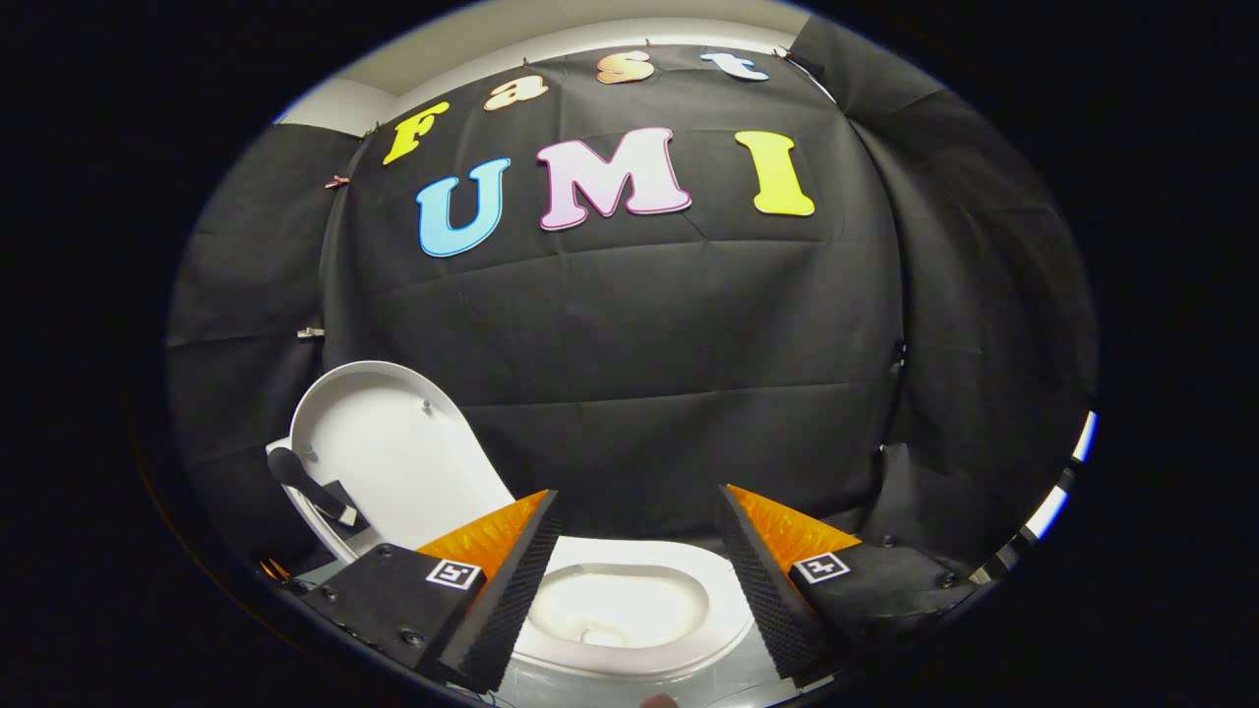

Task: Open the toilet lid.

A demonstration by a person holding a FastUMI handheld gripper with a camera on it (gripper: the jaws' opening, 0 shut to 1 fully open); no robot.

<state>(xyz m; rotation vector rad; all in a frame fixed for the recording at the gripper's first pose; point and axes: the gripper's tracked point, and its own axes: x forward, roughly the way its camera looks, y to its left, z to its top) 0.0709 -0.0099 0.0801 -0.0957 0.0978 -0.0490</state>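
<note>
Lid (393, 452) raised, left of open-fingered tool (637, 511).

We're looking through heavy fisheye bend, straight lines bowing toward the rim. Light falls from above, bright and even. The toilet bowl (629, 610) glares nearly white, detail washed out inside. The raised toilet lid (393, 452) shades softly grey. Focus is crisp centrally, smearing slightly outward.

toilet lid (389, 447): lower edge lying hidden behind one finger (492, 580) | toilet seat (728, 629): sides being covered by both fingers | dark handle (310, 487) beside lid: too indistinct for identifying
</note>
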